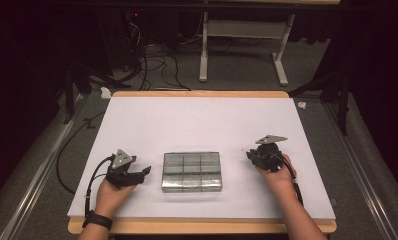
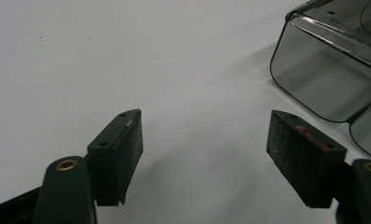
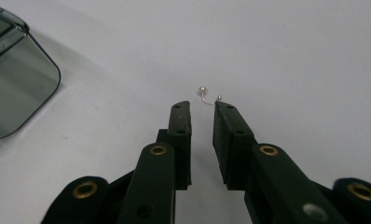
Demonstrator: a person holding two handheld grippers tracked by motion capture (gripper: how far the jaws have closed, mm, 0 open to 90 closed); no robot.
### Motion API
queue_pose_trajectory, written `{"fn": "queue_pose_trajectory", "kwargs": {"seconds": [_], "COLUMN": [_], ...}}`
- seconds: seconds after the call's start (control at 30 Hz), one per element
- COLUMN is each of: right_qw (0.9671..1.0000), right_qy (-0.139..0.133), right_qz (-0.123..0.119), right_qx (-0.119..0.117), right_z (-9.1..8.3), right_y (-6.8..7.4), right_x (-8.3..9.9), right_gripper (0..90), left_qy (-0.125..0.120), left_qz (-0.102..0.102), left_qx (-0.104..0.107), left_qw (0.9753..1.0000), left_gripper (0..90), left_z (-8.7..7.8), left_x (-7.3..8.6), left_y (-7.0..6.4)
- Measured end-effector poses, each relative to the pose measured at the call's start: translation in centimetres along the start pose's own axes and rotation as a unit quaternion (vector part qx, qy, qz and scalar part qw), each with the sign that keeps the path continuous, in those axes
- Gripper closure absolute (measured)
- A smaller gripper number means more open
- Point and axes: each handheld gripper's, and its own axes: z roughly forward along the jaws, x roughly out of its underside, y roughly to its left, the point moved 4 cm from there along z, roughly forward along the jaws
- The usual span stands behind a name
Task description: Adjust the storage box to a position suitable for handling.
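Both grippers rest low on the white table cover [image 1: 197, 120], one on each side of a clear, smoke-tinted plastic compartment box [image 1: 192, 172] that lies closed and flat near the table's front edge. Left gripper [image 2: 204, 135] has its jaws spread wide with nothing between them, and the box's rounded corner [image 2: 314, 79] sits just beyond its right jaw, not touching. Right gripper [image 3: 202, 114] has its jaws drawn near together but not closed, a narrow gap left between the pads, and it grips nothing. Just ahead of its tips lies a tiny silver-coloured bent wire piece with a small bead at each end [image 3: 208, 95], most likely an earring, resting on the cover well apart from the box. The work in hand looks to be picking up that small piece. The risk is that it is very thin and lies flat: thick pads closing above it may miss, or nudge it forward across the smooth cover. A pinch off-centre on the curved wire could make it flick away or roll. Coming down too steeply would press the tips into the cover instead of under the wire.
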Motion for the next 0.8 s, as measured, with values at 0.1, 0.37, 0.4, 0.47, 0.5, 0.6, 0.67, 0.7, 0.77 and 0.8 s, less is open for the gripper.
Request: {"fn": "queue_pose_trajectory", "kwargs": {"seconds": [0.1,0.37,0.4,0.47,0.5,0.6,0.67,0.7,0.77,0.8], "right_qw": [1.0000,1.0000,0.9999,0.9999,0.9999,0.9998,0.9997,0.9997,0.9995,0.9995], "right_qy": [0.004,0.008,0.012,0.013,0.013,0.017,0.024,0.024,0.030,0.031], "right_qz": [0.003,0.000,-0.002,-0.003,-0.003,-0.002,0.003,0.003,0.005,0.003], "right_qx": [-0.002,-0.003,-0.002,-0.002,-0.001,0.000,0.001,0.001,-0.001,0.000], "right_z": [0.5,1.6,2.0,2.4,2.6,2.9,3.5,3.5,3.9,4.0], "right_y": [-0.1,0.1,0.2,0.2,0.2,0.1,-0.1,-0.1,-0.1,-0.1], "right_x": [-0.3,-1.6,-1.9,-2.2,-2.3,-2.4,-2.3,-2.3,-2.2,-2.1], "right_gripper": [78.1,78.0,78.1,78.0,77.9,78.0,78.0,78.0,78.0,78.2], "left_qy": [0.000,0.000,-0.001,0.000,0.001,0.001,0.000,0.000,0.000,0.000], "left_qz": [0.000,-0.001,-0.001,-0.001,0.000,0.000,-0.001,-0.001,-0.003,-0.003], "left_qx": [0.001,0.002,0.003,0.003,0.003,0.002,0.003,0.003,0.003,0.003], "left_qw": [1.0000,1.0000,1.0000,1.0000,1.0000,1.0000,1.0000,1.0000,1.0000,1.0000], "left_gripper": [27.6,27.6,27.6,27.6,27.6,27.5,27.5,27.5,27.6,27.5], "left_z": [0.0,0.0,0.0,0.0,0.0,0.0,-0.1,-0.1,0.0,0.0], "left_x": [0.0,0.0,0.0,0.0,0.0,0.0,0.0,0.0,0.0,0.0], "left_y": [0.0,0.0,0.0,0.0,0.0,0.0,0.0,0.0,0.0,0.0]}}
